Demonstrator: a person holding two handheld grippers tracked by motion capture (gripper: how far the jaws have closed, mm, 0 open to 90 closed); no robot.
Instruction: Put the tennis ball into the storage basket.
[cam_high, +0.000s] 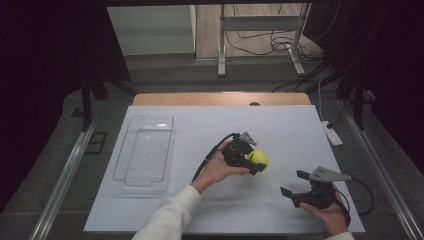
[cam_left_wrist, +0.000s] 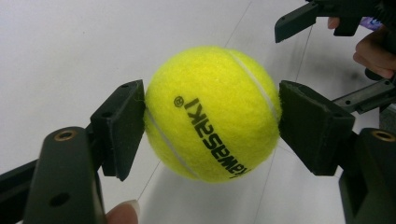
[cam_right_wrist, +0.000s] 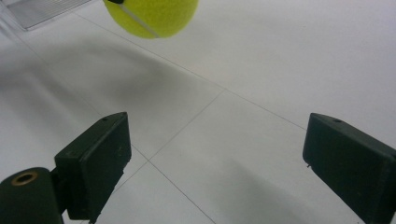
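A: While you look along the table (cam_high: 165, 210) from its left side, the first thing you meet is the clear tray (cam_high: 145, 152), lying flat on the white sheet near the left edge, its long side running away from you.

B: And what sits to the right of the tray?

A: Your left gripper (cam_high: 256, 161), near the middle of the table. Its jaws are clamped on the tennis ball (cam_high: 258, 158), one pad on each side. In the left gripper view the ball (cam_left_wrist: 212, 114) sits squarely between the two black pads (cam_left_wrist: 119, 126), both pressing on the yellow felt, with black lettering and a white seam turned to the camera. Your left hand (cam_high: 217, 169) wraps the gripper's body, and its cable loops back by your wrist.

B: Is the ball on the table?

A: It looks lifted off the sheet, and in the right gripper view the ball (cam_right_wrist: 152, 16) appears at the top edge, above the sheet, well apart from that gripper's own jaws.

B: And further right?

A: Your right gripper (cam_high: 295, 182), held low near the front right of the table in your right hand (cam_high: 330, 212). Its jaws stand wide apart, bare white sheet between them. It points roughly leftward, toward the ball, and the grey three-cornered plate rides on top of it.
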